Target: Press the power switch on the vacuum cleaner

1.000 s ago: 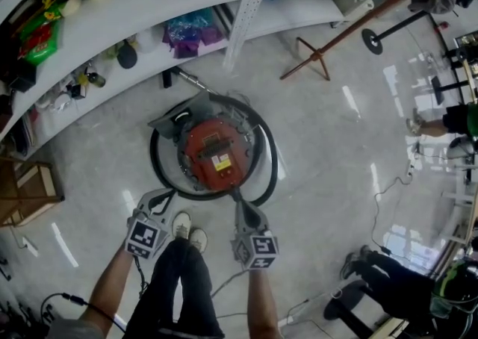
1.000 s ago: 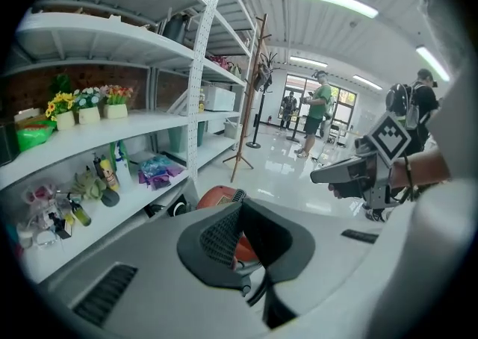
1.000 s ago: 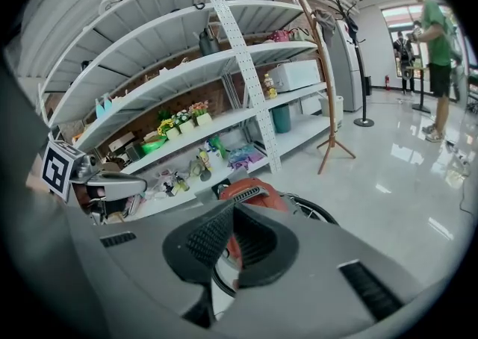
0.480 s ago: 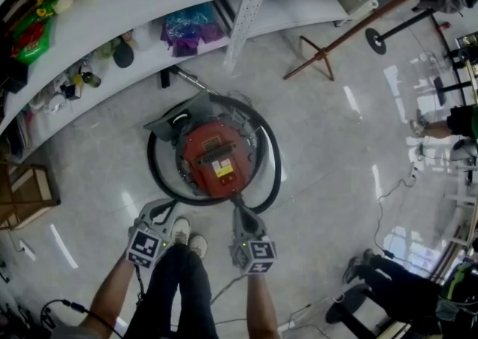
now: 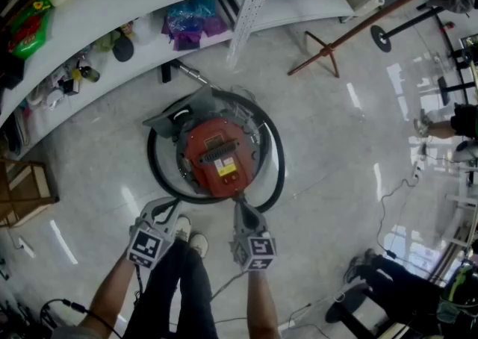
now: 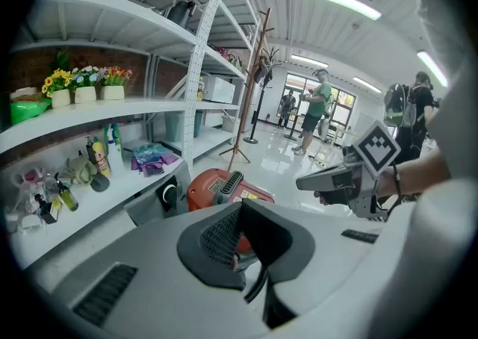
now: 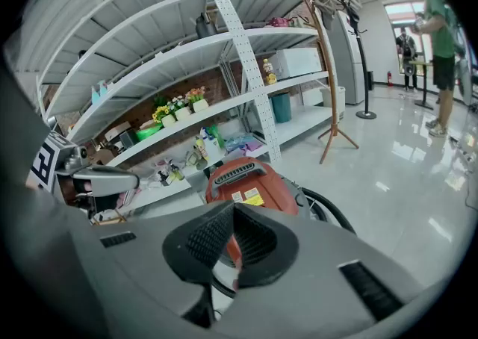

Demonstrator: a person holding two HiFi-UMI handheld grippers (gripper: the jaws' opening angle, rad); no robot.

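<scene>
Trouble would come from poor aim: our left gripper (image 5: 161, 209) and right gripper (image 5: 240, 204), both pinched closed on nothing at lower centre, sit just short of the red vacuum cleaner (image 5: 220, 158) mid-frame, and we cannot spot its switch, so we might prod the black hose (image 5: 278, 169) instead.

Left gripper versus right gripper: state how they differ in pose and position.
The right gripper sits before the near edge of the vacuum cleaner and points straight at it; the left gripper sits off to one side and angles inward. The left gripper hangs beside the person's shoes; the right gripper is apart from them. Both have their fingers together, holding nothing, short of the vacuum cleaner.
</scene>
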